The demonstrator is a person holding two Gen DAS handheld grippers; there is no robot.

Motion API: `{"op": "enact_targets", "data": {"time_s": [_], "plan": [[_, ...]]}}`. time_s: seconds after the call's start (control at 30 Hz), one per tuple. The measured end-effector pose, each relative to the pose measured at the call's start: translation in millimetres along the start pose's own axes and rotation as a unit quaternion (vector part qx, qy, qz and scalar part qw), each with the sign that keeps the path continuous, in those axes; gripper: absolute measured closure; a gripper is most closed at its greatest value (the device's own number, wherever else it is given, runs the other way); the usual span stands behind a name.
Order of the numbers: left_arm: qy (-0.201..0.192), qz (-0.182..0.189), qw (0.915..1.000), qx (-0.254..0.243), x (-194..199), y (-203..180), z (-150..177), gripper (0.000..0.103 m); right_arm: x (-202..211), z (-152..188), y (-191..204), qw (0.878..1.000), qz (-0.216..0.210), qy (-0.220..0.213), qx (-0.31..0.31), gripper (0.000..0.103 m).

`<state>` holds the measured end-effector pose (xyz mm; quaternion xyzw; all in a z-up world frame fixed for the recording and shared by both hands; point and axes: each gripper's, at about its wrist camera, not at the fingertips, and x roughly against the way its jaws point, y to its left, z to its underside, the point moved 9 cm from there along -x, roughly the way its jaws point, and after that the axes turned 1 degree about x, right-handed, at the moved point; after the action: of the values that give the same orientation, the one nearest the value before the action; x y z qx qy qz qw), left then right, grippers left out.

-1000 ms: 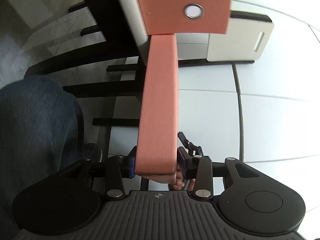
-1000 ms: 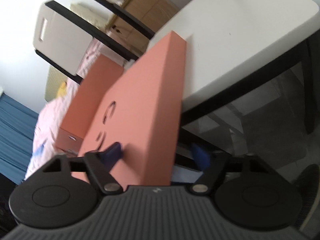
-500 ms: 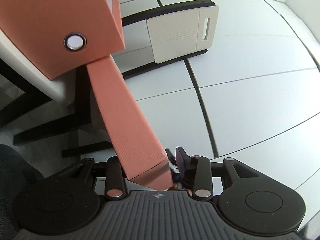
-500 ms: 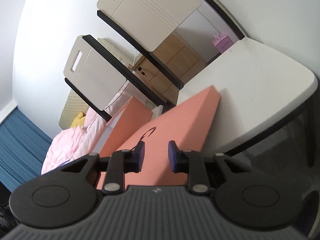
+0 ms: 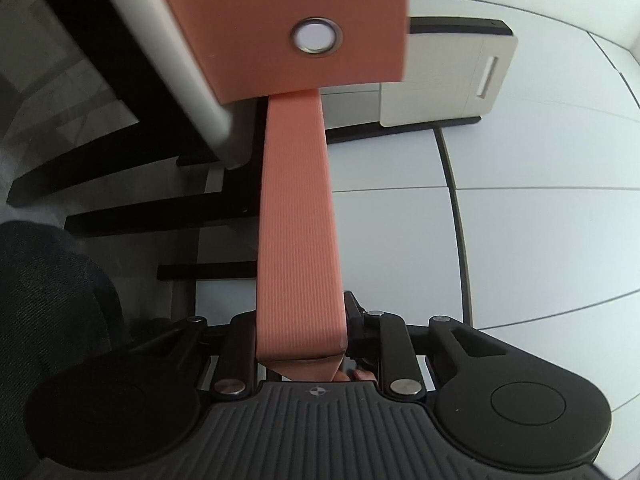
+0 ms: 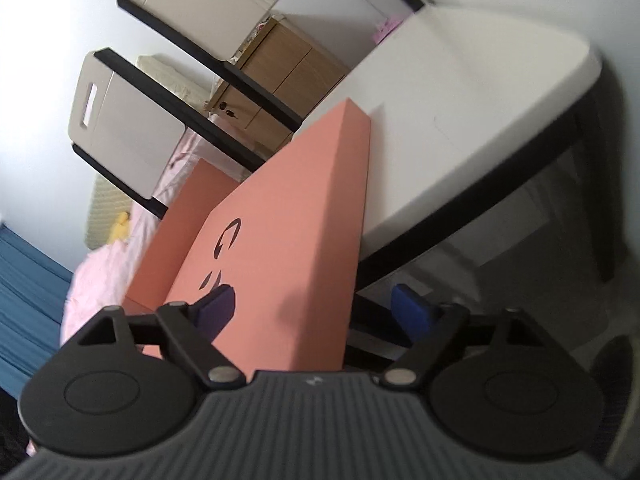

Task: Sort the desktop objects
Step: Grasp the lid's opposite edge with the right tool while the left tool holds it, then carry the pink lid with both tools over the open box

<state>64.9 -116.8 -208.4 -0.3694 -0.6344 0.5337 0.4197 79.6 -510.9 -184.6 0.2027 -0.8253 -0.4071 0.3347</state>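
The narrow salmon box [image 5: 298, 220] is clamped in the left hand-held gripper [image 5: 300, 344], running straight ahead to a second box [image 5: 280, 20] at the table [image 5: 192, 92] edge. Right hand-held gripper [image 6: 316, 312] has just been opening and stands wide around the large box [image 6: 280, 248] (pads not pressing). It is best centred before closing.

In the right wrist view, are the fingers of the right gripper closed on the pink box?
No, the right gripper stands open, with its right finger clear of the pink box.

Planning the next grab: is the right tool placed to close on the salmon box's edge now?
Probably yes. The right tool stands open, jaws just widened, with the salmon box edge between its pads; nothing blocks it. The left tool grips the other piece.
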Motion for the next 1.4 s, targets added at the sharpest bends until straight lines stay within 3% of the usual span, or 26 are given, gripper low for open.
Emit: {"op": "enact_targets", "data": {"time_s": [0.1,0.17,0.2,0.6,0.93,1.03,1.17,1.4], "plan": [[-0.004,-0.004,0.9998,-0.019,-0.8,-15.8,-4.6,0.078,-13.2,-0.5,-7.3,0.999,-0.031,0.0,-0.017,0.018],[-0.007,0.0,0.9994,-0.035,-5.2,-30.1,-10.8,0.077,-16.7,-2.0,-5.7,1.0,-0.015,-0.005,-0.008,0.042],[-0.009,0.004,0.999,-0.043,-5.9,-37.3,-15.0,0.076,-16.2,-3.1,-4.1,1.0,-0.007,-0.007,-0.006,0.043],[-0.026,0.071,0.9881,-0.134,-12.4,-136.5,-55.0,0.071,41.5,-42.9,63.7,0.993,-0.041,-0.114,-0.009,0.045],[-0.024,0.095,0.9685,-0.229,-19.7,-237.0,-88.1,0.069,68.7,-111.8,132.9,0.981,-0.053,-0.185,0.014,0.044],[-0.022,0.072,0.9717,-0.224,-15.9,-247.9,-107.2,0.067,63.3,-131.1,151.3,0.979,-0.052,-0.195,0.024,0.044],[-0.025,0.048,0.9696,-0.239,12.9,-255.1,-123.0,0.064,39.9,-145.7,176.8,0.98,-0.056,-0.188,0.038,0.044],[-0.055,-0.007,0.9705,-0.235,98.7,-232.1,-147.1,0.06,-42.7,-133.1,229.7,0.983,-0.1,-0.129,0.08,0.044]]}}
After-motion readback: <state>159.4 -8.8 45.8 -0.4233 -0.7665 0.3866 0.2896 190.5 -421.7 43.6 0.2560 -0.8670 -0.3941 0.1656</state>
